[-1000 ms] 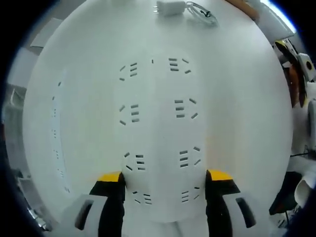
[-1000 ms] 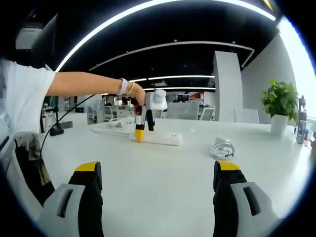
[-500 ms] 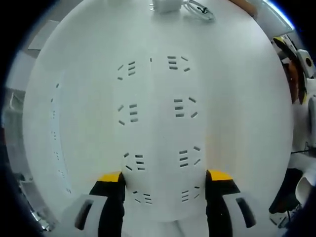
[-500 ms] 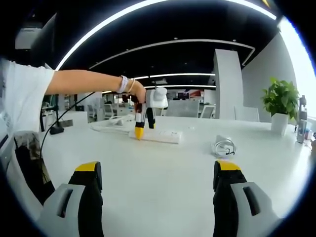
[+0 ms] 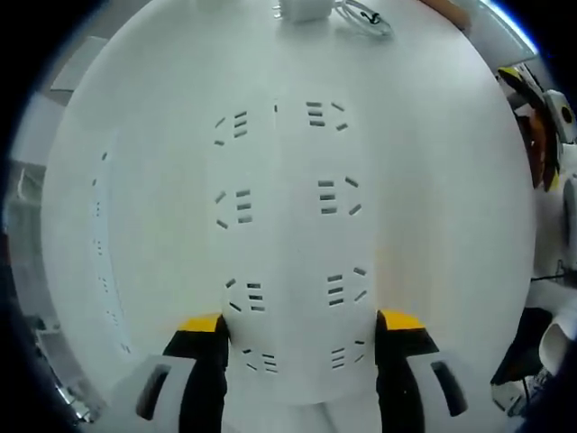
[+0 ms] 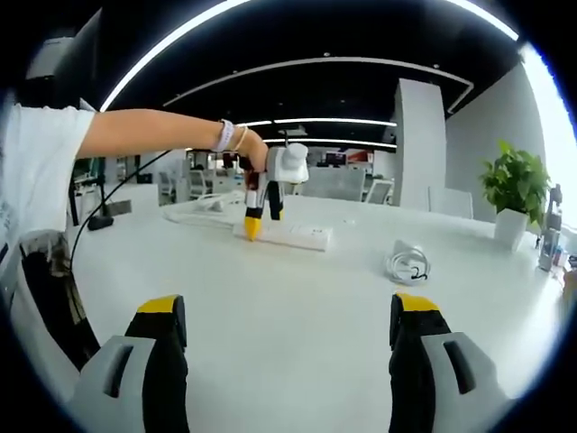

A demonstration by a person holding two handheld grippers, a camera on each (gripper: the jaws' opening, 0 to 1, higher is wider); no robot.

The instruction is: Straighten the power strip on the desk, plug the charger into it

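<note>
The left gripper (image 5: 300, 327) is clamped across one end of the power strip (image 5: 287, 216), which lies mid-tabletop (image 6: 297, 316). The right gripper (image 6: 287, 338) hangs spread above the near edge. The charger (image 6: 407, 264) and its coiled cable sit right of the strip

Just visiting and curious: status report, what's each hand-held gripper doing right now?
Left hand-held gripper astride the power strip, jaws at its sides. Right hand-held gripper open, empty. Charger lies apart, unplugged.
</note>
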